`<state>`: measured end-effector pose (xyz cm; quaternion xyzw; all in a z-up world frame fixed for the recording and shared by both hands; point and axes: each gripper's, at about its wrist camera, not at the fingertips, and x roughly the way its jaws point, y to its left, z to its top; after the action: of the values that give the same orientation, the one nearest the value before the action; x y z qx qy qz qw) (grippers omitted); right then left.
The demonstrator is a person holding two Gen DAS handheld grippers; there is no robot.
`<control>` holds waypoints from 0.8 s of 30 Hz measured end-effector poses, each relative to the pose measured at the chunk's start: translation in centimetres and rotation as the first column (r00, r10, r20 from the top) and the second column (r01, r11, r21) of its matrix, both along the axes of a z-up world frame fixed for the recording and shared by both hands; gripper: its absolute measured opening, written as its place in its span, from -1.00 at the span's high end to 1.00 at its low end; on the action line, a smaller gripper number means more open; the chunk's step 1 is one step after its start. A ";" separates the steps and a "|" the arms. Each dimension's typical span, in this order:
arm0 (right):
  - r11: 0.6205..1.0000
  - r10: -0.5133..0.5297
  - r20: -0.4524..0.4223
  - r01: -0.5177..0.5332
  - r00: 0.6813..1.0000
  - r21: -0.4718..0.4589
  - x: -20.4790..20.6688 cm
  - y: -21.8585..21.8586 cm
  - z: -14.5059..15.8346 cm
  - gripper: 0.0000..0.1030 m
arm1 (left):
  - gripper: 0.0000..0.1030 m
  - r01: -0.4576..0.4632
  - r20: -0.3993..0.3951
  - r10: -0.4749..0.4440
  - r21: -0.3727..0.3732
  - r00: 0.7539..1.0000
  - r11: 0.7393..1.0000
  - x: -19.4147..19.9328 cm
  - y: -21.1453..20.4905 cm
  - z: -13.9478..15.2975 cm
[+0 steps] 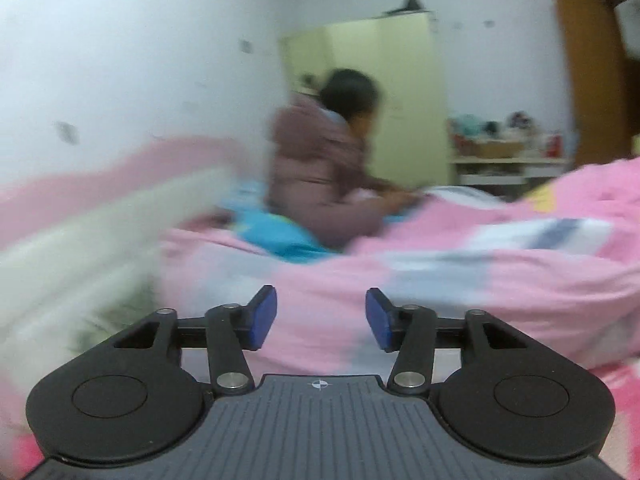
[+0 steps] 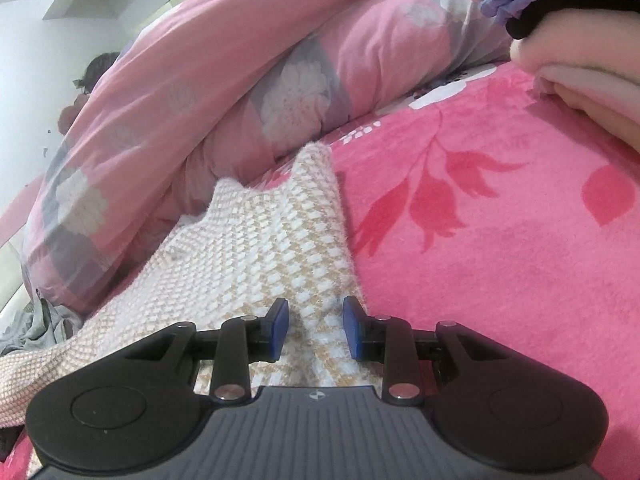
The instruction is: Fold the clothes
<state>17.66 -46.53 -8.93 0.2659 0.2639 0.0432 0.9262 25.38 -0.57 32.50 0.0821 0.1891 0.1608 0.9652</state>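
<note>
Left tongs (image 1: 321,319): lower centre of the left wrist view, blue pads well apart with nothing between them. Only blurred bedding lies beyond, so they look free to reach for another part of the garment.

Right tongs (image 2: 316,328): lower centre of the right wrist view, jaws partly closed with a raised ridge of knit between the pads. Whether the pads press on it I cannot tell; if they do, my reading is that this hand pins the garment while the other works.

Knitted top (image 2: 256,240): the piece to be folded, cream and tan weave. It runs from under the right tongs up to mid-frame, spread on the blanket, with one edge against the quilt. A narrower part trails off to the lower left edge. Folding looks barely begun, since it lies mostly flat in one layer.

Pink blanket (image 2: 500,248): fills the right half of that view, fleecy with red leaf prints. It serves as the soft working surface.

Quilt (image 2: 208,92): pink with grey patches and white flowers, bunched across the upper left, probably pushed back to make room.

Pile of clothes (image 2: 576,92): pale folded layers at the upper right edge, likely the finished stack.

Seated person (image 1: 324,168): centre of the left wrist view, blurred, on the bed in a mauve jacket, bent over blue cloth.

Cupboard (image 1: 384,88): pale yellow, behind the person against the far wall.
</note>
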 end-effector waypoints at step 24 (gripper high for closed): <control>1.000 -0.005 -0.005 0.005 1.000 -0.026 -0.2 0.3 0.4 0.39 | 0.07 0.369 -0.227 -0.421 -0.238 0.878 0.899 -1.9 -9.7 -35.4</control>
<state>17.50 -46.26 -8.57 0.2546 0.2662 0.0365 0.9290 23.46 -10.32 -2.92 0.0490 0.3137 -0.0715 0.9456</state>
